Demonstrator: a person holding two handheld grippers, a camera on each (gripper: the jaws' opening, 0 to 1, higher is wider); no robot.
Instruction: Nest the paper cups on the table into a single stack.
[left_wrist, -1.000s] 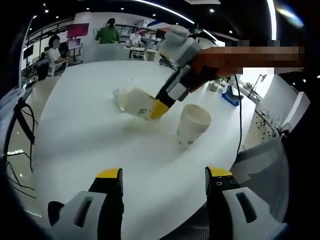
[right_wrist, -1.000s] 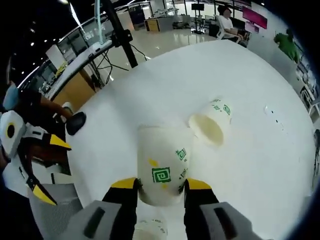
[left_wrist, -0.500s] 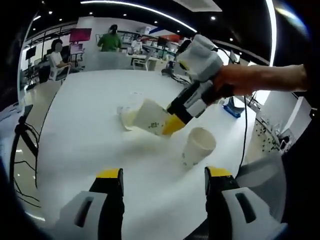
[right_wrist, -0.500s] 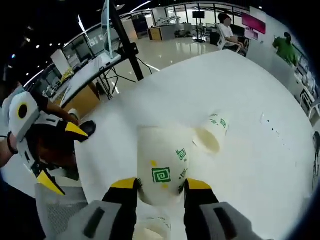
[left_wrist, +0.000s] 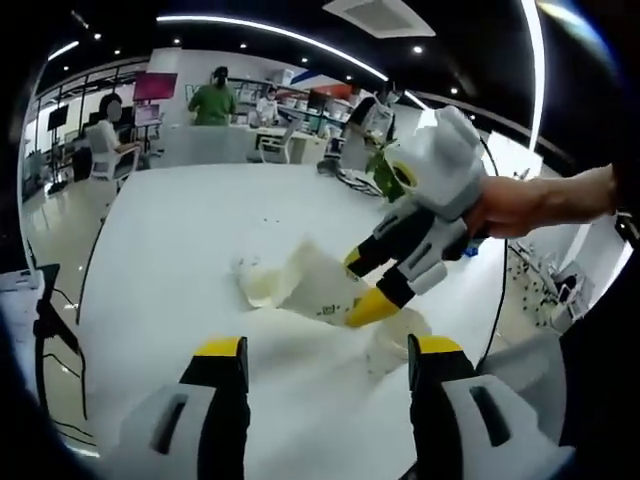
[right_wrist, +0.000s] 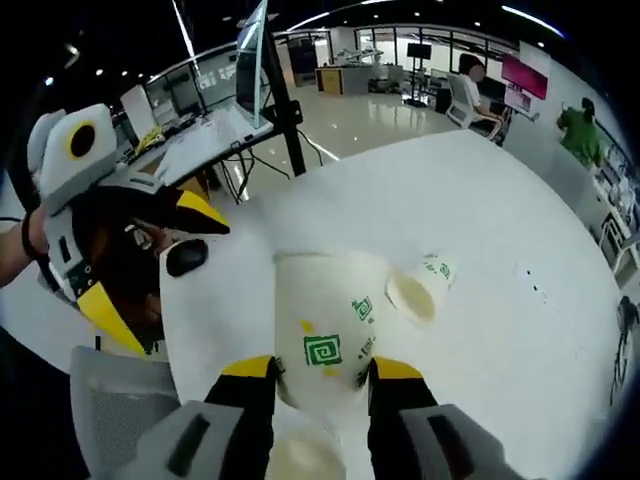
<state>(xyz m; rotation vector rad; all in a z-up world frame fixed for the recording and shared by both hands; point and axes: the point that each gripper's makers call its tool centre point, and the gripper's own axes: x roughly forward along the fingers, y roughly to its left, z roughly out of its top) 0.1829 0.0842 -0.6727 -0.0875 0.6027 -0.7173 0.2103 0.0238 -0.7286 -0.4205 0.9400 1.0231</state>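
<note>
My right gripper (right_wrist: 320, 368) is shut on a white paper cup (right_wrist: 325, 330) with a green square print, held mouth away from the camera. In the left gripper view that gripper (left_wrist: 366, 286) comes in from the right and holds the cup (left_wrist: 322, 288) tilted above the table. Just under its yellow tips stands an upright cup (left_wrist: 395, 342), whose rim also shows at the bottom between the right jaws (right_wrist: 300, 455). A third cup (left_wrist: 256, 284) (right_wrist: 420, 290) lies on its side on the white table (left_wrist: 180, 220). My left gripper (left_wrist: 325, 370) (right_wrist: 155, 265) is open and holds nothing.
The white table (right_wrist: 500, 200) is wide and round-edged. A grey chair (right_wrist: 110, 400) sits by its near edge. A desk with a monitor (right_wrist: 215, 130) stands beyond. People sit and stand at far desks (left_wrist: 210, 100). A cable (left_wrist: 490, 300) hangs at the table's right.
The right gripper has lifted its cup higher and brought it closer to the upright cup. The left gripper has risen in the right gripper view, still open.
</note>
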